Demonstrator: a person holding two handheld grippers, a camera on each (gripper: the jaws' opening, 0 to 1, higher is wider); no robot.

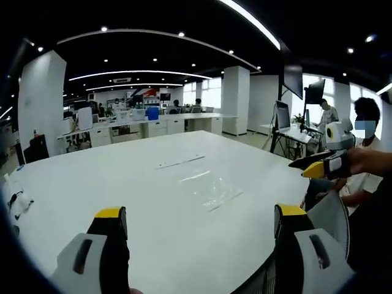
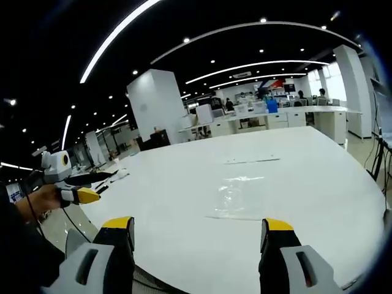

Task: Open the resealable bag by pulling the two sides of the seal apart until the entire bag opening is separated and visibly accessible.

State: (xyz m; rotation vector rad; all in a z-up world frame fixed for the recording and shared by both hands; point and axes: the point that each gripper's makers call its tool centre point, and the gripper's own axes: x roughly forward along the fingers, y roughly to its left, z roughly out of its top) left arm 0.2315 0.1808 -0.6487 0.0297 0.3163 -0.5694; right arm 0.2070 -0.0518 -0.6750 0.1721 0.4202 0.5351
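A clear resealable bag (image 1: 211,187) lies flat on the white table (image 1: 122,184), a little beyond my left gripper (image 1: 199,214), whose yellow-tipped jaws stand wide open with nothing between them. My right gripper (image 1: 318,166) comes in from the right, held above the table's edge. In the right gripper view the bag (image 2: 242,196) lies just past my right gripper (image 2: 199,225), which is open and empty above the near table edge (image 2: 184,269). A hand holds the left gripper (image 2: 79,195) at the left, off the table. Neither gripper touches the bag.
A thin white strip (image 1: 179,162) lies on the table beyond the bag, also visible as the strip (image 2: 252,161). Small items (image 1: 18,202) sit at the table's left edge. A seated person (image 1: 366,153) and monitors on stands (image 1: 285,116) are at the right; office desks (image 1: 153,125) stand behind.
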